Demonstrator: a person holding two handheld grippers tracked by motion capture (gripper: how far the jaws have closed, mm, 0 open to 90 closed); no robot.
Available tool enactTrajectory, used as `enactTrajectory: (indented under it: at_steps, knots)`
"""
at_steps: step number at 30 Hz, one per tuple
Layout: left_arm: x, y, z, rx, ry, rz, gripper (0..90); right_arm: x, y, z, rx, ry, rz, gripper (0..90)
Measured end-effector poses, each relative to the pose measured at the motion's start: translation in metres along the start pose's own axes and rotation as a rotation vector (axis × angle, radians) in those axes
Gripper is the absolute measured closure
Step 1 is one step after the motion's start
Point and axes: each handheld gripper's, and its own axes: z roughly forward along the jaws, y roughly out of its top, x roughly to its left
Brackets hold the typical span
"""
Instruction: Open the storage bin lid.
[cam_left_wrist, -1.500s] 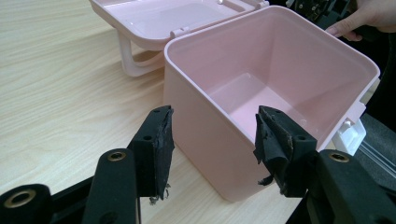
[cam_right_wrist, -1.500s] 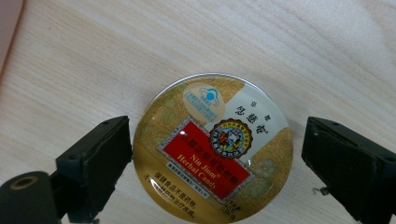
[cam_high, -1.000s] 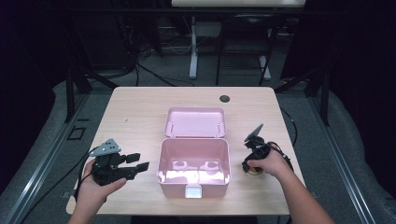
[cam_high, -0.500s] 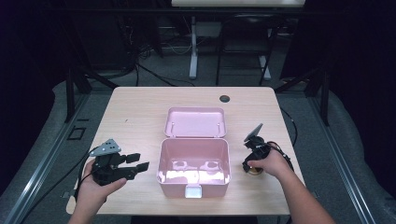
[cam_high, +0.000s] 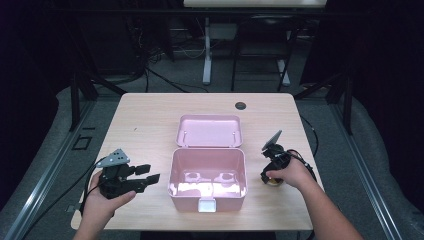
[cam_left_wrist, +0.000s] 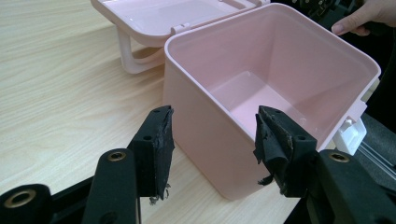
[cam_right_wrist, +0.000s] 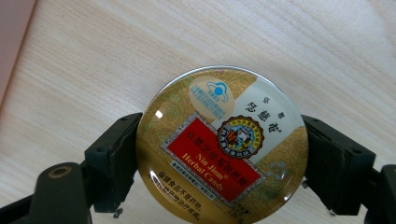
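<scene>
Pale wooden table (cam_high: 145, 125) carries an open pink plastic box (cam_high: 207, 199) at its middle. Right of the box, the right claw (cam_high: 272, 179) points steeply down, its jaws closed on a round gold herbal-candy tin (cam_right_wrist: 222, 144) lying on the table. Left of the box, the left claw (cam_high: 147, 175) is held level, pointing at the box, jaws apart and empty.

The box (cam_high: 207, 180) and its lid (cam_high: 210, 131) are pale pink, with a white latch (cam_high: 206, 205). The round tin (cam_right_wrist: 222, 142) is gold with a leafy pattern, a red label in white lettering and a blue-and-white emblem. The tabletop (cam_high: 145, 125) is light woodgrain; the fingers (cam_left_wrist: 156, 149) are black.
</scene>
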Motion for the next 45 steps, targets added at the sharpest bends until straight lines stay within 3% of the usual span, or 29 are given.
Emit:
enactTrajectory:
  at_steps: [45]
  knots:
    - [0.002, 0.000, -0.002, -0.001, 0.007, -0.006, 46.5, 0.032, 0.014, -0.083, -0.004, -0.011, -0.156, 19.5]
